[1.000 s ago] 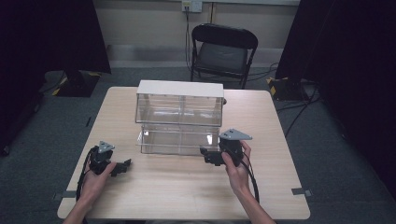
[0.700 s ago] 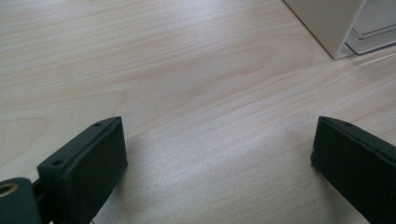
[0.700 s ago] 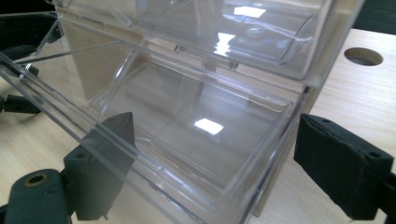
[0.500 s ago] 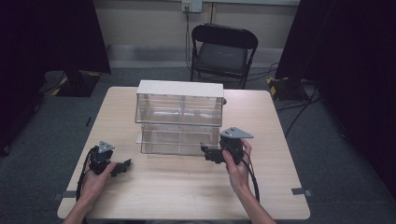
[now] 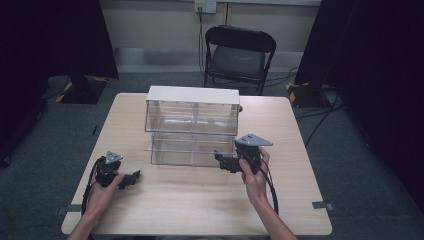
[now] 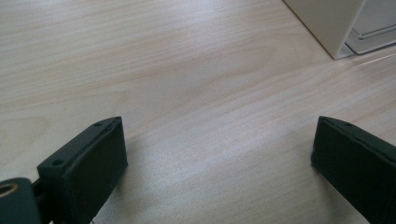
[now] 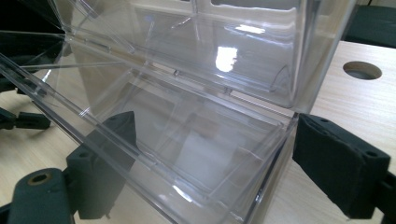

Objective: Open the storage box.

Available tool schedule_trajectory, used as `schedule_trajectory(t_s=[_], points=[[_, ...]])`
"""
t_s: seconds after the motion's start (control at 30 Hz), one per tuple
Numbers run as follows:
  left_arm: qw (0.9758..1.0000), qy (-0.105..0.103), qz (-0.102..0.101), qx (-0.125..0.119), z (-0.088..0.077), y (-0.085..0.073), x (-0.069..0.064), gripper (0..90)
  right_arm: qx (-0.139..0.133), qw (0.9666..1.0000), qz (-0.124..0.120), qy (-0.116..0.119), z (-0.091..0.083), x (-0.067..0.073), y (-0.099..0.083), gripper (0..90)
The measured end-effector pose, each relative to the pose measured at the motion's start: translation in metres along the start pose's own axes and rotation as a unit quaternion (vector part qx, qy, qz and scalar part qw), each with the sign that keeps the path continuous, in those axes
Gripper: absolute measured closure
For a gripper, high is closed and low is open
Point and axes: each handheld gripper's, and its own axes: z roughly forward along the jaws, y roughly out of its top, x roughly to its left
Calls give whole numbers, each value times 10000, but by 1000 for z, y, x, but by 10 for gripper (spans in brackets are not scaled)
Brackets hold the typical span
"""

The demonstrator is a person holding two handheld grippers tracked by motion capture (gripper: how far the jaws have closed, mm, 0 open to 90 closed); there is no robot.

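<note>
High view looked down on a pale wooden table (image 5: 200,210) with a clear plastic two-tier drawer box (image 5: 192,125) standing at its middle, a white panel on top. The lower drawer (image 5: 187,150) was drawn out a little toward the person, its front edge jutting past the upper tier. Bare tabletop lay open along the near edge and on both sides of the box.

The right gripper (image 5: 223,162) was held at the drawer's near right corner, its jaws pointing left toward the clear front, with a grey three-cornered plate on top. The right hand (image 5: 254,175) gripped it from behind, forearm running in from the bottom edge. In the right gripper view the jaws stood wide apart, the left one seen through the drawer's clear wall and the right one outside the corner; nothing was pinched.

The left gripper (image 5: 131,178) lay low near the table's left front, well apart from the box, held by the left hand (image 5: 102,192). In the left gripper view its jaws were spread wide over bare wood, the box's white corner at the upper right.

Beyond the table stood a black folding chair (image 5: 237,52) on grey carpet, dark curtains on both sides.
</note>
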Motion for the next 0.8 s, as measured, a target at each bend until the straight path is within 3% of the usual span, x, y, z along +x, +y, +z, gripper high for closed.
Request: schedule_trajectory(t_s=[0.8], points=[[10000, 3, 1, -1, 0, 0, 0, 29, -77, 10000, -36, -7, 0, 1, 9, 131]])
